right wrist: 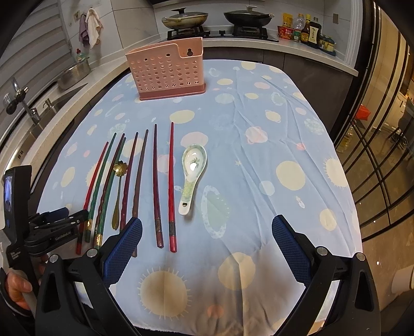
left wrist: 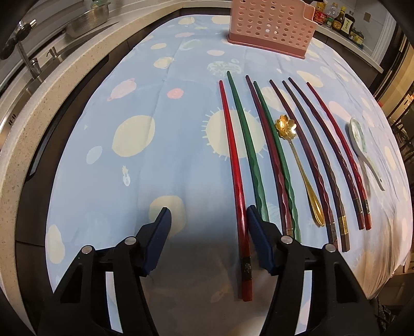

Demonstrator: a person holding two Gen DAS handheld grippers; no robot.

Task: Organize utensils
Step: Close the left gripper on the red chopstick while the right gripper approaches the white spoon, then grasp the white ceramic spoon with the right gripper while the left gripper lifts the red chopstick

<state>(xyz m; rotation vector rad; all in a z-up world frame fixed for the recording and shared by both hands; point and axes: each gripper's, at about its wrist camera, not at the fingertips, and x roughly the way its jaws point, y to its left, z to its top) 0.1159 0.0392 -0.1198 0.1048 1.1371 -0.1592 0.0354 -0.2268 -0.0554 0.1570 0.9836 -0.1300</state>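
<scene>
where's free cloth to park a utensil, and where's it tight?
Free: cloth right of the ceramic spoon out to the edge; the strip between rack and chopstick tips; left of the red chopstick. Tight: the chopstick row around the gold spoon.

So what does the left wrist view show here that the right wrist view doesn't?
Only the left wrist view shows the left tool's own jaws apart, with the leftmost red chopstick lying between them by the right-hand pad. Only the right wrist view shows two pans on a stove, hanging cloths, a hand gripping the left tool, and the right tool wide open over bare cloth. Both show the pink holder, chopsticks, gold spoon and white spoon.
</scene>
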